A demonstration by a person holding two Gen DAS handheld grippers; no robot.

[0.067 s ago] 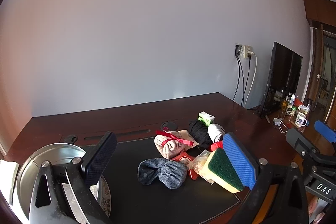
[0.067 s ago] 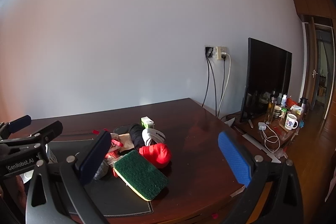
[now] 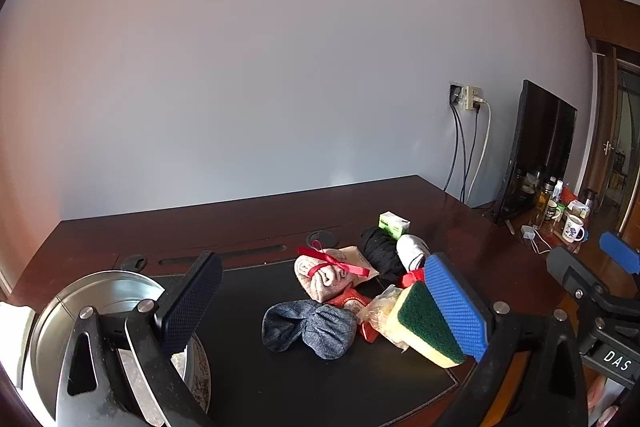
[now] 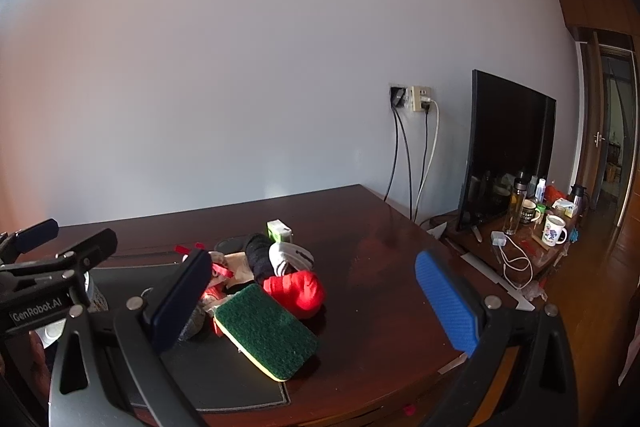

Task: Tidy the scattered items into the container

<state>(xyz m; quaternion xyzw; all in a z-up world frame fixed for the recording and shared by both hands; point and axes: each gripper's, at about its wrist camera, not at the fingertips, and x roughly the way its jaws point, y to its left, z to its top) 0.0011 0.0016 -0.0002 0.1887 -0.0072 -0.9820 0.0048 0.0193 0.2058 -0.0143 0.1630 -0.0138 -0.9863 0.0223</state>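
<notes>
A pile of items lies on a black desk mat (image 3: 248, 367): a green-and-yellow sponge (image 3: 424, 323) (image 4: 266, 329), a grey cloth bundle (image 3: 308, 325), a pink cloth tied with red ribbon (image 3: 324, 273), black socks (image 3: 380, 251), a white sock (image 3: 412, 251), a red cloth (image 4: 298, 289) and a small green box (image 3: 394, 223). A round metal container (image 3: 60, 323) stands at the mat's left. My left gripper (image 3: 324, 307) is open above the mat, near the pile. My right gripper (image 4: 316, 303) is open, with the sponge and red cloth between its fingers in view.
The dark wooden desk (image 4: 360, 227) runs back to a pale wall. A low side table (image 4: 520, 247) to the right holds a black monitor (image 4: 508, 151), mugs, bottles and a white cable. Wall sockets with cords (image 4: 412, 99) sit behind the desk.
</notes>
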